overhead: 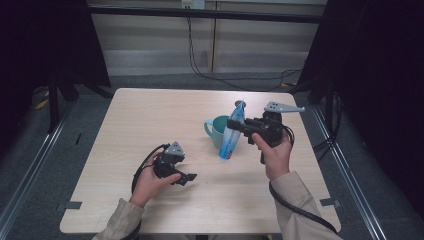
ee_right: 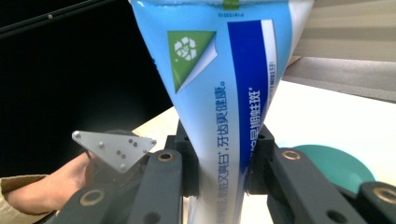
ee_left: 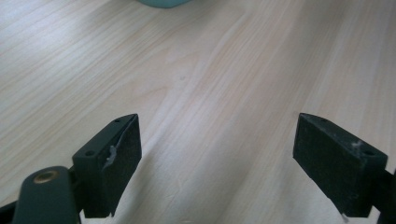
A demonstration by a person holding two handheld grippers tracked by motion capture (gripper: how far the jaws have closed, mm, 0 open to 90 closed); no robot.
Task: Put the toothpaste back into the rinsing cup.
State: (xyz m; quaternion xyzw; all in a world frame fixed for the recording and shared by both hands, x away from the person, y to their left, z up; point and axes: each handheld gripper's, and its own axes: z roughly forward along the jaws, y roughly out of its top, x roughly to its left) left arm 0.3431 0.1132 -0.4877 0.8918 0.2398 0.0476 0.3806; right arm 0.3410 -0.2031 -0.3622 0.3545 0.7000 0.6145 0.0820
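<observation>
A blue and white toothpaste tube [overhead: 231, 134] hangs nearly upright, flat crimped end up, with my right gripper [overhead: 235, 125] shut on its middle. In the right gripper view the jaws pinch the tube [ee_right: 224, 93] from both sides at my right gripper [ee_right: 222, 163]. The tube crosses in front of a teal cup [overhead: 215, 131] standing on the table; I cannot tell if they touch. My left gripper [overhead: 189, 178] is held low over the table's near left part, open. In the left gripper view its jaws stand wide at my left gripper [ee_left: 217, 158], with bare wood between them.
The light wooden table [overhead: 150, 115] has free room at the left and back. The teal cup's base [ee_left: 161, 3] shows at the top edge of the left gripper view. The cup [ee_right: 336, 161] and the other hand's grey plate [ee_right: 116, 147] show behind the tube.
</observation>
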